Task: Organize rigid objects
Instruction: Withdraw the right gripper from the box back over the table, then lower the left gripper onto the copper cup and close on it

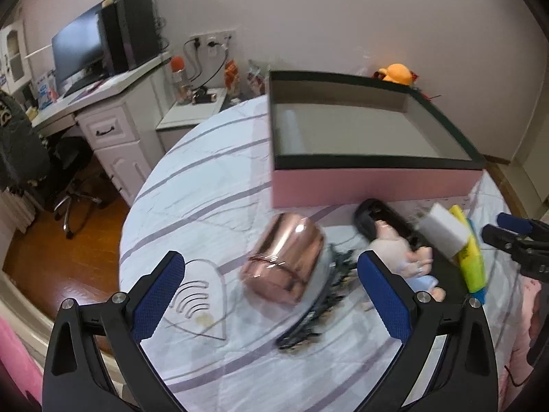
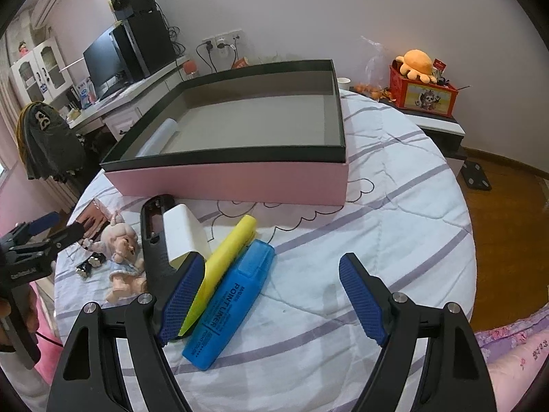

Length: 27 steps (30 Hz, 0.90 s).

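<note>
A pink box with a black rim (image 1: 374, 185) (image 2: 233, 182) lies open on the round bed; a whitish roll (image 2: 159, 137) lies inside at its left. A rose-gold cup (image 1: 283, 262) lies on its side in front of my open, empty left gripper (image 1: 271, 285). A small doll (image 1: 408, 257) (image 2: 123, 250), a black remote (image 1: 381, 219) (image 2: 154, 240), a white block (image 1: 446, 231) (image 2: 183, 233), a yellow highlighter (image 1: 471, 257) (image 2: 223, 261) and a blue highlighter (image 2: 233, 302) lie by the box. My right gripper (image 2: 271, 298) is open and empty, just over the blue highlighter.
A dark comb-like item (image 1: 319, 309) lies beside the cup. A small metal clip (image 2: 91, 264) lies left of the doll. A desk with a monitor (image 1: 79, 51) stands at the left, a red box with an orange plush (image 2: 418, 86) at the right. Wood floor surrounds the bed.
</note>
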Available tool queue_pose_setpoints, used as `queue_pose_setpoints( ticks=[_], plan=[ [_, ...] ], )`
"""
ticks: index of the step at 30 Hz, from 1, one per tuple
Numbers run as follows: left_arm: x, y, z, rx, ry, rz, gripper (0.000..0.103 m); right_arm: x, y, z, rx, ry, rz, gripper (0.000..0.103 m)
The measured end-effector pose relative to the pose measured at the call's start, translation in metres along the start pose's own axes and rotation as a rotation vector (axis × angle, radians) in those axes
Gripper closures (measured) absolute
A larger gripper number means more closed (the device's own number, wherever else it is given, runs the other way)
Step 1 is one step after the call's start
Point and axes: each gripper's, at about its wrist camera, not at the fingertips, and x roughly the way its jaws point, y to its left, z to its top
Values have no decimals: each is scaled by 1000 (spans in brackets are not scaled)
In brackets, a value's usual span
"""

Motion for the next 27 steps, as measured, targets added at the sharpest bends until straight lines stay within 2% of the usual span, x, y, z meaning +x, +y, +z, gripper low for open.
queue_pose_setpoints(
  ticks=[6, 8, 12, 14, 17, 21, 27],
  plan=[
    [-9, -32, 6, 46, -33, -75, 4, 0, -2, 0, 0, 1, -2, 21],
    [-6, -37, 6, 70, -19, -59, 18, -1, -3, 0, 0, 6, -2, 21],
    [5, -8, 4, -20, 21, -79, 25, -4, -3, 1, -10, 9, -1, 21],
    [10, 2, 3, -40, 37, -49, 36, -5, -4, 2, -7, 0, 0, 21],
    [16, 13, 1, -70, 55, -86, 42, -3, -2, 2, -6, 5, 0, 21],
    [26, 12, -2, -31, 85, -76, 47, -2, -1, 2, -3, 6, -4, 21],
    [37, 12, -1, -32, 98, -140, 50, 0, 6, 4, -17, 14, -12, 21]
  ],
)
